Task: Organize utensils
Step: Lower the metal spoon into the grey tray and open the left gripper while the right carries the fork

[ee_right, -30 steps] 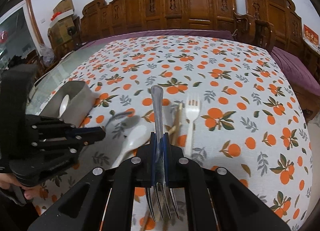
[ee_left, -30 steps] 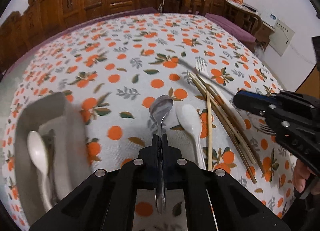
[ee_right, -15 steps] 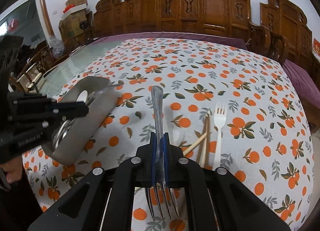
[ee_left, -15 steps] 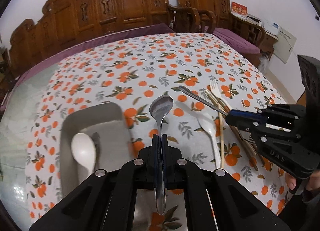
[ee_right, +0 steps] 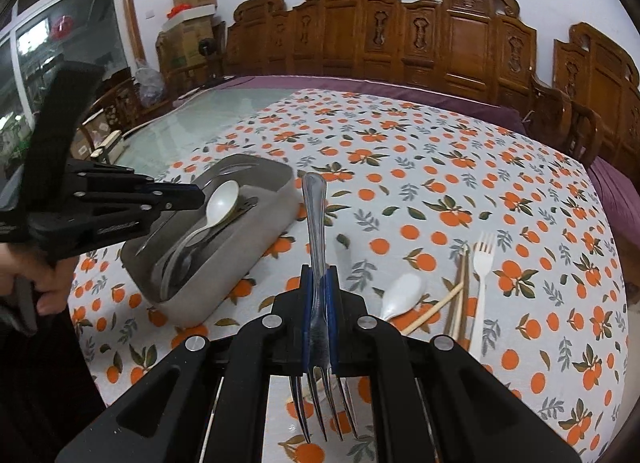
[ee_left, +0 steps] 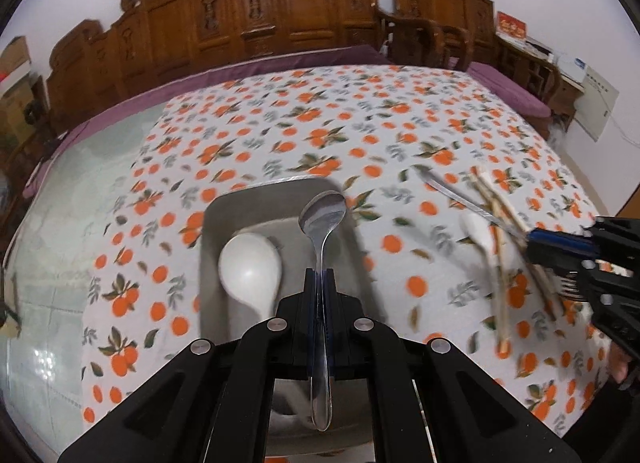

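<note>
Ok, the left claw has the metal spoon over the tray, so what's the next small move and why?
Probably lower the left claw a little and open it. It is shut on the metal spoon, whose bowl hangs over the grey tray, beside the white spoon already lying inside.

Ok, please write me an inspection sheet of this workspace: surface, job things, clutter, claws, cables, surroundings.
Surface: table under orange-print white tablecloth; bare glass at the far left.
Job things: grey rectangular tray holds white plastic spoon and metal cutlery; on the cloth lie another white spoon, white plastic fork, wooden chopsticks.
Clutter: nothing seen.
Claws: left claw shut on metal spoon above the tray; right claw shut on metal fork.
Cables: nothing seen.
Surroundings: carved wooden chairs, cardboard boxes.
</note>
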Tool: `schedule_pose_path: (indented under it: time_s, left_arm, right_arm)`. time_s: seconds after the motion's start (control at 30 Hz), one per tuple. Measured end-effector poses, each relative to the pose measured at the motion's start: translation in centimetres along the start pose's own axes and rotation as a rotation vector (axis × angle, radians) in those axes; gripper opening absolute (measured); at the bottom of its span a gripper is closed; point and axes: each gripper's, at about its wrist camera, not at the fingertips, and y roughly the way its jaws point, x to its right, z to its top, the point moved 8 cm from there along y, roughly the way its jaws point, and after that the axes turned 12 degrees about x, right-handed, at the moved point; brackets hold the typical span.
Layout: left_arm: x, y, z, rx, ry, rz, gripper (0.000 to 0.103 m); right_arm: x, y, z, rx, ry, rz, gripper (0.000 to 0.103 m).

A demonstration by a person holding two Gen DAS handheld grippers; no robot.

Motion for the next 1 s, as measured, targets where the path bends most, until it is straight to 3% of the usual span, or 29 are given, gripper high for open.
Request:
schedule_pose_path:
  time_s: [0.23,0.5,0.87,1.0]
  left_arm:
    - [-2.4,2.2,-2.0,-0.039,-0.031,0.024,0.003]
    - [-2.7,3.2,-3.1,-0.056,-0.057,-0.010,0.003]
    - [-4.2,0.8,-1.4,0.016,-0.081,-0.017,0.005]
    - [-5.2,-0.4,-0.6,0.056,-0.066,0.008,0.016]
  right_arm:
    - [-1.1,0.4,-0.2,-0.012,-0.007,0.015,0.008]
    - [-2.6,1.2,-0.7,-0.036,-0.026,0.029,0.008]
    - [-4.2,1.3,0.2,-0.027,-0.029,0.024,0.008]
    - [-5.2,1.9,0.8,-0.036,-0.035,0.019,0.008]
